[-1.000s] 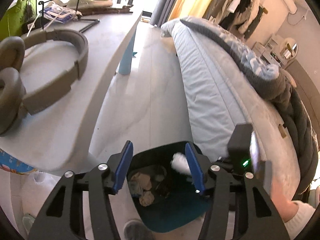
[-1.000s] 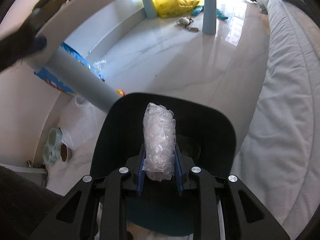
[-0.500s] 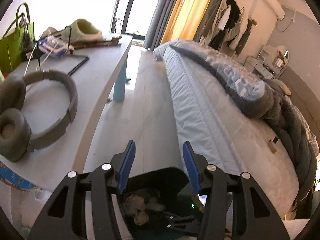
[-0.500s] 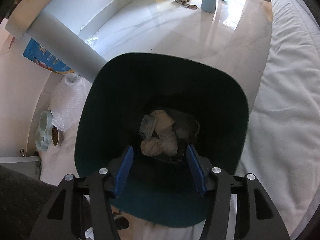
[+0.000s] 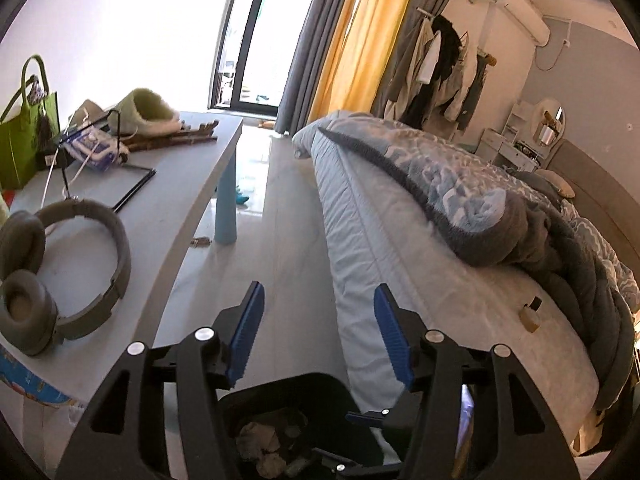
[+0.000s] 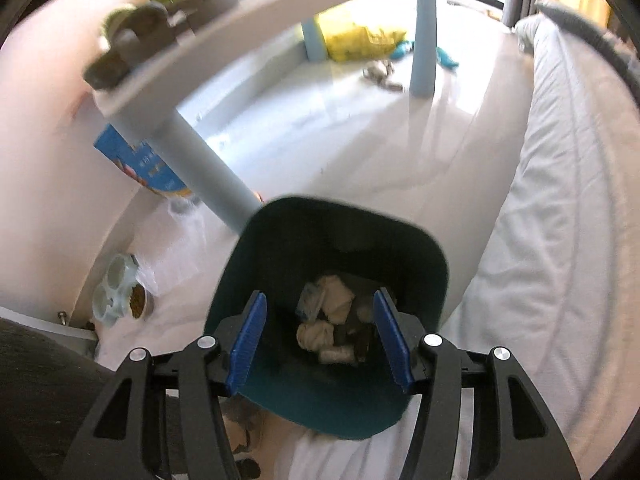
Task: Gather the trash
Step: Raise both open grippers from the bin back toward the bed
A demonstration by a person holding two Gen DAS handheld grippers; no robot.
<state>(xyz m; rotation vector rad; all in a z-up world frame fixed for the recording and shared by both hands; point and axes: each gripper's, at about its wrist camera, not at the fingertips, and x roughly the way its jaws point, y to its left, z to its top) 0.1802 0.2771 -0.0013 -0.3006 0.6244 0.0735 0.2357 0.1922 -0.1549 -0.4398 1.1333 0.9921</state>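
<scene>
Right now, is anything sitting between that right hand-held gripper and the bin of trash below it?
Nothing visible. The right hand-held gripper hangs open and empty over the dark teal bin, whose mouth is uncovered, with crumpled trash lying at the bottom.

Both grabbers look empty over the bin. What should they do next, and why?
Probably lift away toward the grey table to look for more trash. The right hand-held gripper is open and empty above the dark teal plastic bin, crumpled waste already inside. The left hand-held gripper is opening, also empty.
</scene>
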